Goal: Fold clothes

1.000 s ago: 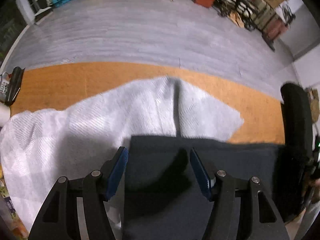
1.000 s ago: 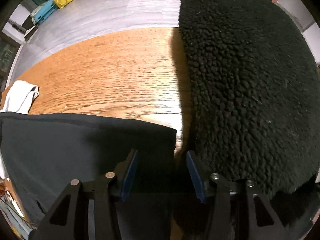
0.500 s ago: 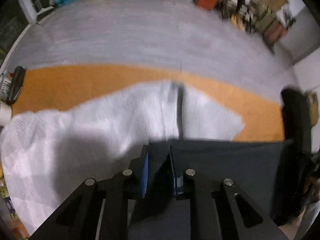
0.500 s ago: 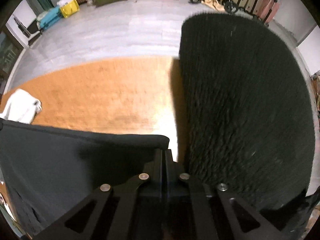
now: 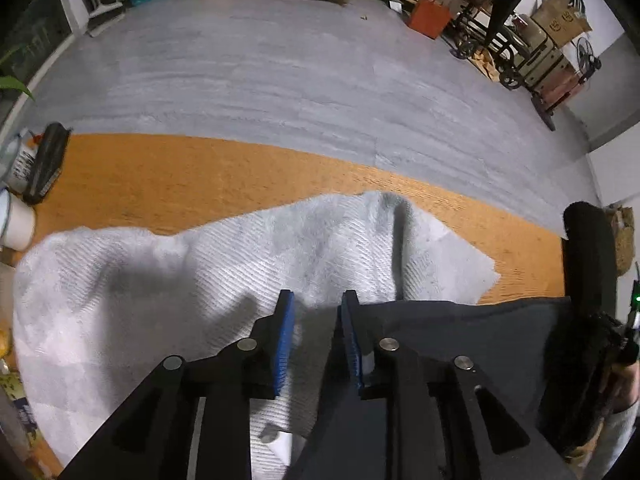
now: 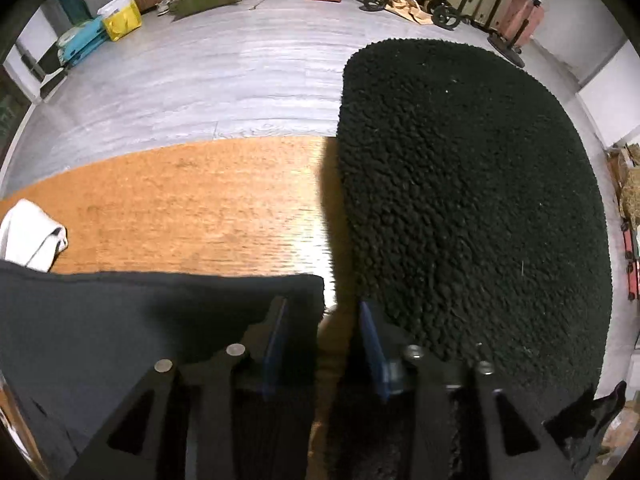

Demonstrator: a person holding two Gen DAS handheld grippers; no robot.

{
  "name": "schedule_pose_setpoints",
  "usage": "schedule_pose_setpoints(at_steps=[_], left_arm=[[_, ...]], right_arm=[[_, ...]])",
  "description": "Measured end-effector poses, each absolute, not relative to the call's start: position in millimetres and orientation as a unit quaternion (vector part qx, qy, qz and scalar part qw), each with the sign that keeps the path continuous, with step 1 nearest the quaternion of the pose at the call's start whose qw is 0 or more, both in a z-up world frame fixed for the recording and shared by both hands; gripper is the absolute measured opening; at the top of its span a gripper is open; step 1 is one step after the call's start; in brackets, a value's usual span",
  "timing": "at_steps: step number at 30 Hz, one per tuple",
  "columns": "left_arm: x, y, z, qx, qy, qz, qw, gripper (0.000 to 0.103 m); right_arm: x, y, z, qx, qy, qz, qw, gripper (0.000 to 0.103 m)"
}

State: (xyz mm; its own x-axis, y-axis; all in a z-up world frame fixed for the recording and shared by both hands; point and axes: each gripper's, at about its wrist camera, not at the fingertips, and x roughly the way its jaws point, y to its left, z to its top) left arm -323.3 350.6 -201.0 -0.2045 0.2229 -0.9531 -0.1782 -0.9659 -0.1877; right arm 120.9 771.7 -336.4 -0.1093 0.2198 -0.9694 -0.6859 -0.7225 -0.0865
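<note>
The dark garment [image 5: 460,344] lies flat on the orange table [image 5: 200,176], partly over a white towel [image 5: 160,280]. The left gripper [image 5: 316,336] at the garment's left corner and the right gripper [image 6: 322,344] at its right corner, beside a black fleece [image 6: 460,200], are both opening, fingers apart, gripping nothing.

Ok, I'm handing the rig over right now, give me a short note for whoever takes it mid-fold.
Left claw: jaws opening, nothing between the pads; it sits over the left edge of the dark garment, where that lies on the white knit.
Right claw: jaws opening, empty, at the dark garment's right corner, beside the black fleece.
Layout: all three lie on the wooden table; the dark garment is flat with a straight far edge.
Done: the dark garment looks laid down and let go.
Left: probably another fold on it, then the white knit and the fleece.
</note>
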Motion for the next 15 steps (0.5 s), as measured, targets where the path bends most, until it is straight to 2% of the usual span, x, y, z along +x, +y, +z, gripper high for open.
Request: schedule_pose_setpoints(at_steps=[7,10,11,13,15], left_arm=[[-326,355,-200,-0.625,-0.052,0.762,0.162,0.036],[-325,357,-202,-0.629,-0.053,0.757,0.168,0.049],[-324,358,-205,-0.633,-0.05,0.754,0.168,0.05],[-322,364,-215,-0.645,-0.04,0.745,0.169,0.05],[-320,369,-224,-0.654,-0.031,0.737,0.169,0.037]], right_arm=[[107,797,-349,-0.588,0.226,0.717,0.297,0.048],[107,801,-356,-0.592,0.228,0.715,0.293,0.052],[107,802,-358,-0.589,0.234,0.717,0.29,0.054],[107,805,-363,-0.58,0.251,0.722,0.282,0.058],[105,806,-371,-0.581,0.251,0.721,0.281,0.058]])
